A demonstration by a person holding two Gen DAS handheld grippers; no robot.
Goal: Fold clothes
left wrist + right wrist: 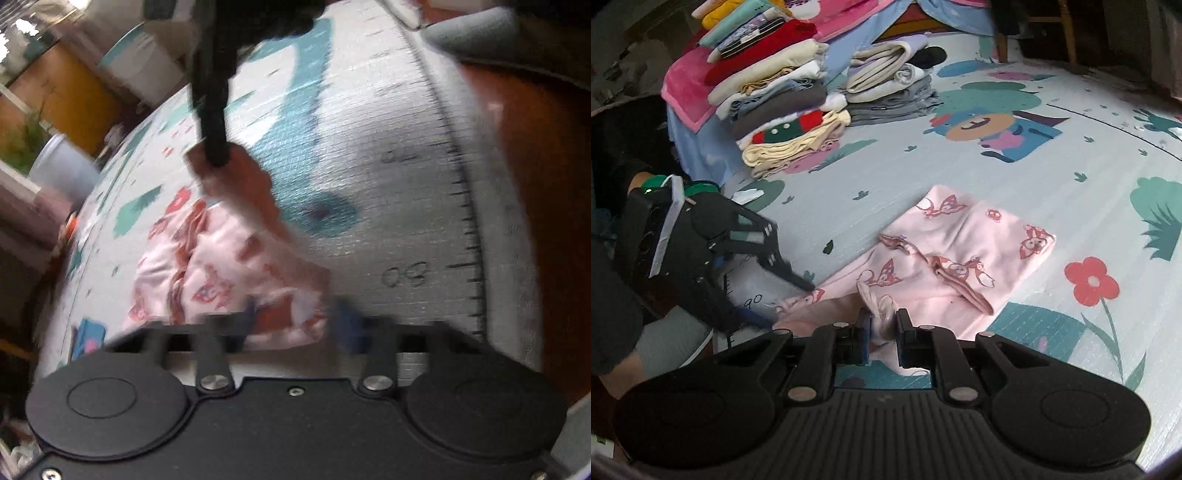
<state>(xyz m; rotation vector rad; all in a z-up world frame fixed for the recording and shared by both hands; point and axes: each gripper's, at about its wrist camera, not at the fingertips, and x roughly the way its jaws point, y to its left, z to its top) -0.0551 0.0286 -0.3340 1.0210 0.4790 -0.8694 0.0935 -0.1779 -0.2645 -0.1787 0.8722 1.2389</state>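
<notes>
A pink garment [960, 236] with red butterfly prints lies partly folded on the play mat [960, 166]. My right gripper [882, 325] is shut on a bunched edge of it at the near side, lifting that edge a little. The blurred left wrist view shows that gripper [216, 158] as a black shape holding up a pink fold of the garment [221, 266]. My left gripper [299, 321] has its jaws apart with the garment's near edge between them. In the right wrist view the left gripper [790, 304] sits at the garment's left corner.
Two stacks of folded clothes [783, 92] [894, 88] stand at the mat's far side, by a pink blanket [683, 88]. A person's leg [665, 339] is at the left. Chair legs [1067, 37] stand far right. Brown floor [535, 184] borders the mat.
</notes>
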